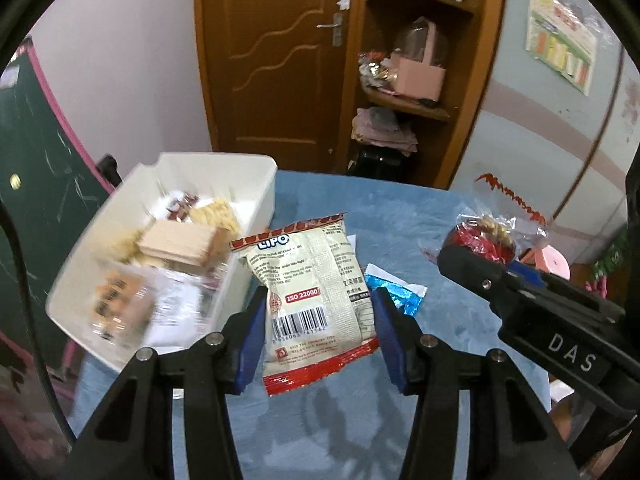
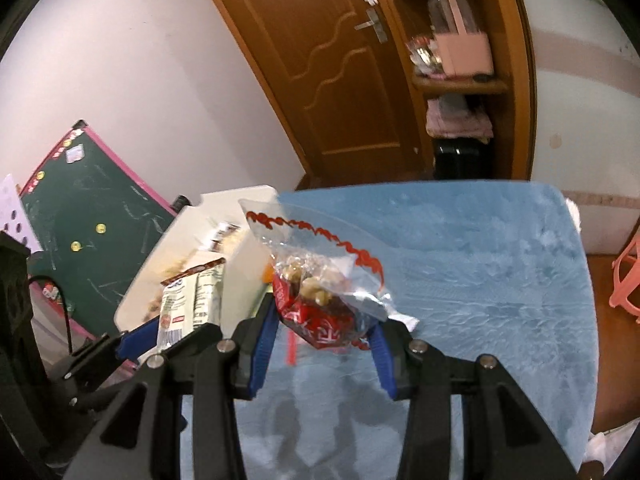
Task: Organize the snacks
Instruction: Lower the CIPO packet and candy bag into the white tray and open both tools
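Note:
My left gripper (image 1: 320, 312) is shut on a cream and red LIPO snack packet (image 1: 316, 280), held above the blue tablecloth (image 1: 400, 216). To its left stands a white bin (image 1: 240, 184) with several snacks inside. My right gripper (image 2: 324, 328) is shut on a clear bag with red trim and nuts (image 2: 320, 284), lifted off the cloth. That right gripper (image 1: 452, 252) also shows at the right of the left wrist view with the clear bag (image 1: 492, 228). In the right wrist view the LIPO packet (image 2: 192, 300) and the left gripper (image 2: 136, 336) appear at the left, beside the white bin (image 2: 240, 196).
A blue foil wrapper (image 1: 400, 292) lies on the cloth beside the packet. Behind the table are a wooden door (image 1: 276, 52), a shelf unit (image 1: 412, 60) and a green chalkboard (image 2: 92, 208) leaning on the wall. A pink stool (image 2: 628, 276) stands off the table's right edge.

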A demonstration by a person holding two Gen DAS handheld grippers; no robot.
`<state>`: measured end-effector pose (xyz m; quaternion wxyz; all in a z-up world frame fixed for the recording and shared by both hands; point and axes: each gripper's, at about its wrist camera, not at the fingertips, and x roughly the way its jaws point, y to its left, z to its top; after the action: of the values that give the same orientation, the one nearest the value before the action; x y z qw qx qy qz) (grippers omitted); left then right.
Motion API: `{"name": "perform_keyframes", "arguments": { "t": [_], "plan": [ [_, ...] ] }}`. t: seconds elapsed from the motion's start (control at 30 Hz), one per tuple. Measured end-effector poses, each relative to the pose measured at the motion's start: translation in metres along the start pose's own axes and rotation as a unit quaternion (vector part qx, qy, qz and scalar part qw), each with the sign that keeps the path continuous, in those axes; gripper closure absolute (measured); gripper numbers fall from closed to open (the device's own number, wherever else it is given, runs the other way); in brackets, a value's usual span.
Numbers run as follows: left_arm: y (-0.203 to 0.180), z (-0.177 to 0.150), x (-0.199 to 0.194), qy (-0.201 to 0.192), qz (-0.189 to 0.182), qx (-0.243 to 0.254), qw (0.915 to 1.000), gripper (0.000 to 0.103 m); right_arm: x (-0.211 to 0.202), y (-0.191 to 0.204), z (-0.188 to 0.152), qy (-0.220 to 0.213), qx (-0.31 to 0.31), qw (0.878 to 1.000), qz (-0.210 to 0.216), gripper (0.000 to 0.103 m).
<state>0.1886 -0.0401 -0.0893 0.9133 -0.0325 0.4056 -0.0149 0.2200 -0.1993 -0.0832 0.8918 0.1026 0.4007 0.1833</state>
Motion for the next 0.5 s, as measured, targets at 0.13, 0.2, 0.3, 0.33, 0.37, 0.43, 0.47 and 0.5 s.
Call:
{"name": "perform_keyframes", "arguments": {
  "t": [0.13,0.2,0.3,0.33,0.37,0.43,0.47,0.5],
  "plan": [
    [0.023,0.0,-0.04,-0.019,-0.001,0.015,0.9997,0.053,-0.025,0.037,-0.004,-0.013,-0.008,1.0,0.007,0.059],
    [0.039,0.001,-0.055,-0.026,0.001,0.014,0.9996,0.053,-0.035,0.058,-0.006,-0.019,-0.017,1.0,0.011,0.059],
    [0.067,0.002,-0.071,-0.035,0.008,0.005,0.9994,0.053,-0.042,0.086,-0.006,-0.025,-0.032,0.999,0.019,0.059],
    [0.075,0.003,-0.075,-0.036,0.011,0.001,0.9993,0.053,-0.042,0.097,-0.006,-0.026,-0.039,0.999,0.019,0.059],
    [0.087,0.004,-0.079,-0.038,0.016,-0.004,0.9991,0.053,-0.042,0.109,-0.006,-0.027,-0.046,0.998,0.019,0.059],
    [0.103,0.006,-0.085,-0.042,0.024,-0.011,0.9988,0.053,-0.04,0.127,-0.007,-0.027,-0.059,0.998,0.02,0.059],
    [0.115,0.007,-0.087,-0.044,0.029,-0.016,0.9985,0.053,-0.038,0.136,-0.007,-0.027,-0.064,0.997,0.021,0.059],
    [0.123,0.008,-0.088,-0.045,0.033,-0.02,0.9983,0.053,-0.036,0.144,-0.007,-0.026,-0.068,0.997,0.023,0.059]
  ]
}}
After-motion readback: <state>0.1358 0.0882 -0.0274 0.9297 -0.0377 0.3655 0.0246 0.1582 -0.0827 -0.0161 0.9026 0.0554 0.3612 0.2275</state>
